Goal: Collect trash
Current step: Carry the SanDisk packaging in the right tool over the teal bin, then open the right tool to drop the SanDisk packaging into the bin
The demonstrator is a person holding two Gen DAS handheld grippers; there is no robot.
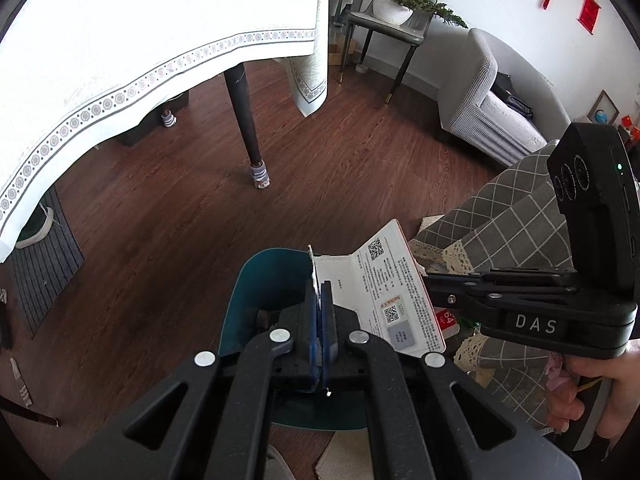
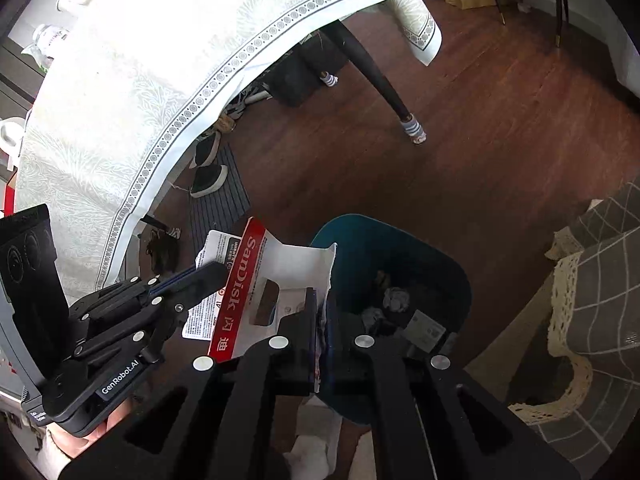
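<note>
A white and red SanDisk card package (image 1: 394, 292) hangs over a teal trash bin (image 1: 260, 280). My left gripper (image 1: 320, 292) is shut on the package's white torn edge. My right gripper (image 1: 430, 280) comes in from the right and is shut on the package's other side. In the right wrist view the package (image 2: 280, 280) shows its red strip, my right gripper (image 2: 320, 304) pinches its right edge, and my left gripper (image 2: 218, 270) clamps its left part. The bin (image 2: 448, 264) holds crumpled paper and a small card.
A table with a white cloth (image 1: 120, 40) stands on the wooden floor, its leg (image 1: 248, 128) ahead. A checked grey cloth (image 1: 516, 216) lies right of the bin. A dark mat (image 2: 220, 196) with shoes lies under the table. A chair (image 1: 392, 28) and sofa (image 1: 492, 104) stand beyond.
</note>
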